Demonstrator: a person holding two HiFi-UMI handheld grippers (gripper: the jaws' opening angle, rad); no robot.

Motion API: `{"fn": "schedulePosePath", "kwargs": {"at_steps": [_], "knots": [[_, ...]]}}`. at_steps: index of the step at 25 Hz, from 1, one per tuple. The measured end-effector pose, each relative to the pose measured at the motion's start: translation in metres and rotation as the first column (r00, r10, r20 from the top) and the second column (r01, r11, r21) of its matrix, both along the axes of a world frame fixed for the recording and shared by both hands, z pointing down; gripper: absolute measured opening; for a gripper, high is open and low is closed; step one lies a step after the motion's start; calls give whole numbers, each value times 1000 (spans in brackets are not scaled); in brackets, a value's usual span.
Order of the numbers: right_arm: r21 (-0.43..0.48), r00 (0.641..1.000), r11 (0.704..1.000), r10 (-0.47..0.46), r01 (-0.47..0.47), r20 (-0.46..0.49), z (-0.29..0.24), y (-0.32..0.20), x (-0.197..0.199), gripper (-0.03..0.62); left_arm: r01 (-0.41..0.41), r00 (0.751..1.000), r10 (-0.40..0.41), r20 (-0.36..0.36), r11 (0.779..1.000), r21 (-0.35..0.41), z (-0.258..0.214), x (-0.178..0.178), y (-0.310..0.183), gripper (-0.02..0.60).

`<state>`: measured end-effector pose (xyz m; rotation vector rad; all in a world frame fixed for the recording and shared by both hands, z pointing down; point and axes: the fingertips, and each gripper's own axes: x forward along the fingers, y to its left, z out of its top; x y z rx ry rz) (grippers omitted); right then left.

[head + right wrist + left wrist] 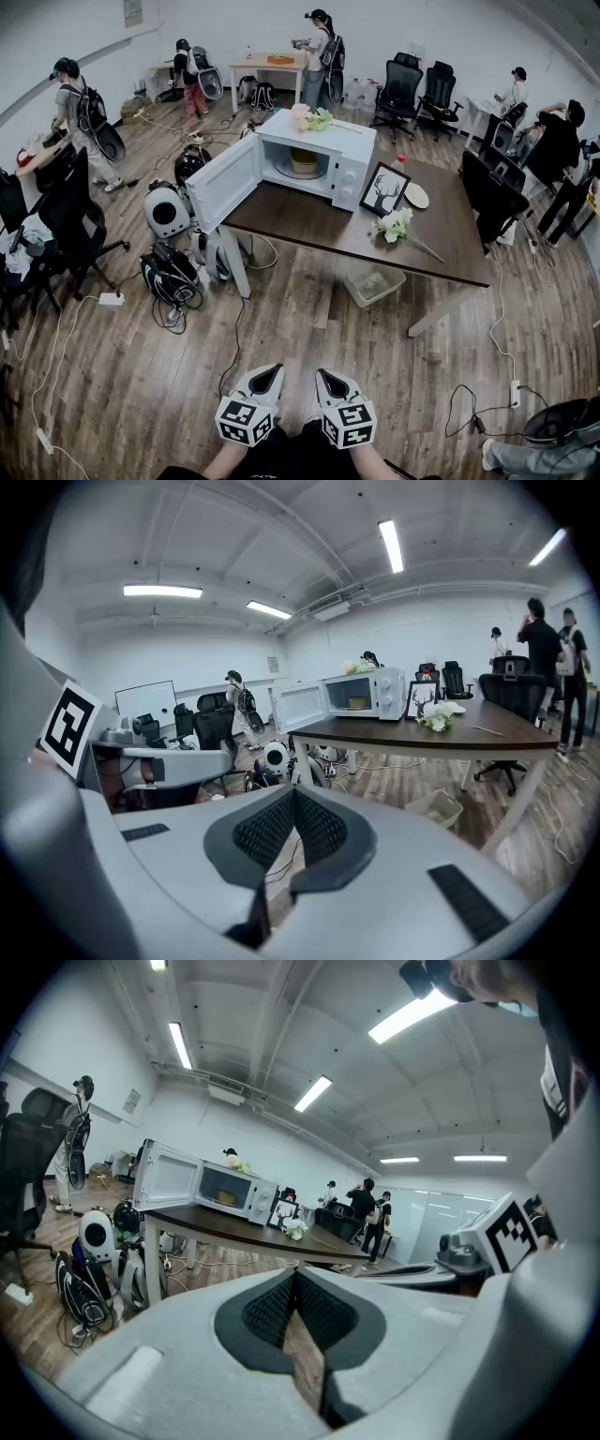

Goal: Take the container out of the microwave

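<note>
Table (309,230) bears one microwave (354,150) (one container (303,161) inside); left gripper (275,369), right gripper (321,374) fingers (267,1309) closed.

No readable text — apparently none.

We see a bright, evenly lit room: ceiling strip lights (161,591) glare white, shadow under the table (309,230) is soft, the microwave (349,176) cavity reads clearly. Fisheye bends walls; both gripper views' corners go black.

Office with desks (251,65), swivel chairs (398,89)
</note>
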<state>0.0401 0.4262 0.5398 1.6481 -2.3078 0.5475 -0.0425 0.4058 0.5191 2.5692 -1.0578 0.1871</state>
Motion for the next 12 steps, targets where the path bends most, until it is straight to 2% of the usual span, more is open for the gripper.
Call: {"fn": "schedulePosePath", "kwargs": {"at_steps": [9, 12], "knots": [[14, 999, 999, 47, -47, -22, -1, 2, -30, 6, -40, 999, 41, -23, 999, 26, -3, -24, -4, 9], [25, 997, 997, 77, -77, 1, -6, -4, -36, 6, -64, 997, 65, -35, 997, 43, -8, -30, -5, 9]]}}
